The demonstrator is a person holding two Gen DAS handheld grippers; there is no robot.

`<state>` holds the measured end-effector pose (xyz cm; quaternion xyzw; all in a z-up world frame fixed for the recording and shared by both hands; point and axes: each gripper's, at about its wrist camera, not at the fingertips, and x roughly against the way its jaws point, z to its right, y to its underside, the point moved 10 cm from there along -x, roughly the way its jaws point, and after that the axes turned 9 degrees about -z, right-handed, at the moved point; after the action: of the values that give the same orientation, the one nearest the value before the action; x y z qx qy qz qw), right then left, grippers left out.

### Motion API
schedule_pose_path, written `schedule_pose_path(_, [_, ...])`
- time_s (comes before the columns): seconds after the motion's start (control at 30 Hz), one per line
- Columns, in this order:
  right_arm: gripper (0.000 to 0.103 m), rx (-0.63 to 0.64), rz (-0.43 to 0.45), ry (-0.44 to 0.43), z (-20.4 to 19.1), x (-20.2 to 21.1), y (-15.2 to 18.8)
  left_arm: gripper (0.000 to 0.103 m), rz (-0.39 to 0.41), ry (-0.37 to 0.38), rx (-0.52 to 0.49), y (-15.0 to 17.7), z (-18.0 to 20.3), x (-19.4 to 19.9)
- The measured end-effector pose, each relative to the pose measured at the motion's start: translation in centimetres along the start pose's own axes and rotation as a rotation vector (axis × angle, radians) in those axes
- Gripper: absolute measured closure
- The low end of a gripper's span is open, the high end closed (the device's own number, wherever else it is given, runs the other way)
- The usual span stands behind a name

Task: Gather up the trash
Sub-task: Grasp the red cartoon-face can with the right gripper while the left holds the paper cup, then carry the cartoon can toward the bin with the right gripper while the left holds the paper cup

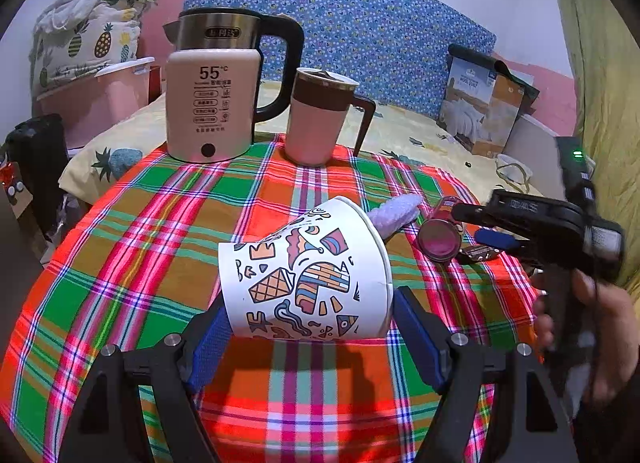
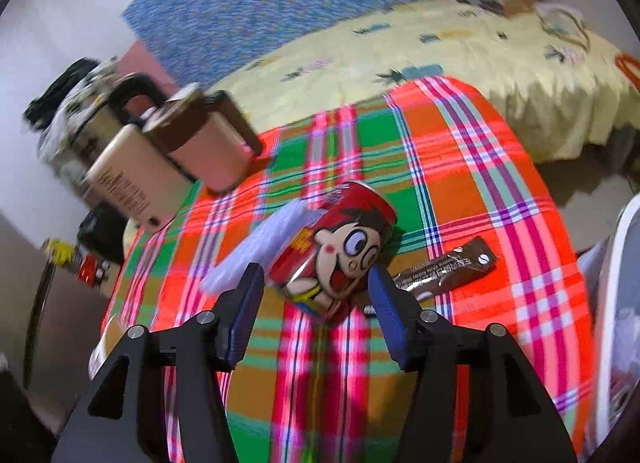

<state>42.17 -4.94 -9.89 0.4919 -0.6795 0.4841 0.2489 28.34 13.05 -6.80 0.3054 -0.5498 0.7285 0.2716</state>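
Right gripper (image 2: 316,295): the red cartoon can (image 2: 336,251) lies on its side on the plaid tablecloth (image 2: 480,191) directly ahead of the fingertips, its near end sitting between the two blue pads. Its long axis runs forward and slightly to the gripper's right, roughly in line with the fingers, so the pads would close across its width. The jaws stand spread wider than the can, with a gap visible on each side; no contact can be confirmed, and nothing is held. A brown snack wrapper (image 2: 444,269) lies flat just beyond the right finger, and a pale lilac fuzzy item (image 2: 256,251) lies against the can's left flank, just ahead of the left finger. Left gripper (image 1: 312,323): a printed paper cup (image 1: 304,275) is tipped on its side between the pads, mouth toward that gripper's right. The pads bear on its base and its rim, so it appears grasped rather than merely bracketed. Judgement: the right hand is plainly nearer the can and has it aligned; a slight further advance, then closure, should suffice. The round body may roll toward the wrapper if one pad touches first. The view is motion-blurred.
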Motion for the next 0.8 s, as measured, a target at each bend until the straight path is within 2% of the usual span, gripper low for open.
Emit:
schedule_pose_path(0.1, [0.037, -0.055, 0.000, 0.010, 0.5, -0.8, -0.4, 0.025, 0.000, 0.011, -0.001, 0.2, -0.2, 0.1])
schedule_pose_path(0.23, [0.037, -0.080, -0.009, 0.028, 0.4, -1.6, -0.9, 0.025, -0.002, 0.018, 0.003, 0.3, -0.5, -0.1])
schedule_pose_path(0.37, [0.037, -0.065, -0.069, 0.070, 0.5, -2.8, -0.5, 0.025, -0.007, 0.027, 0.019, 0.4, -1.0, -0.5])
schedule_pose_path(0.43, [0.046, -0.046, -0.051, 0.076, 0.5, -2.4, -0.3, 0.025, -0.010, 0.029, 0.024, 0.4, -1.1, -0.6])
schedule_pose_path(0.6, [0.047, 0.005, -0.009, 0.104, 1.0, -0.7, 0.7, 0.025, -0.012, 0.030, 0.021, 0.7, -1.1, -0.7])
schedule_pose_path(0.8, [0.048, 0.068, 0.026, 0.091, 0.5, 1.4, 1.6, 0.025, -0.007, 0.040, 0.016, 1.1, -0.8, 0.0])
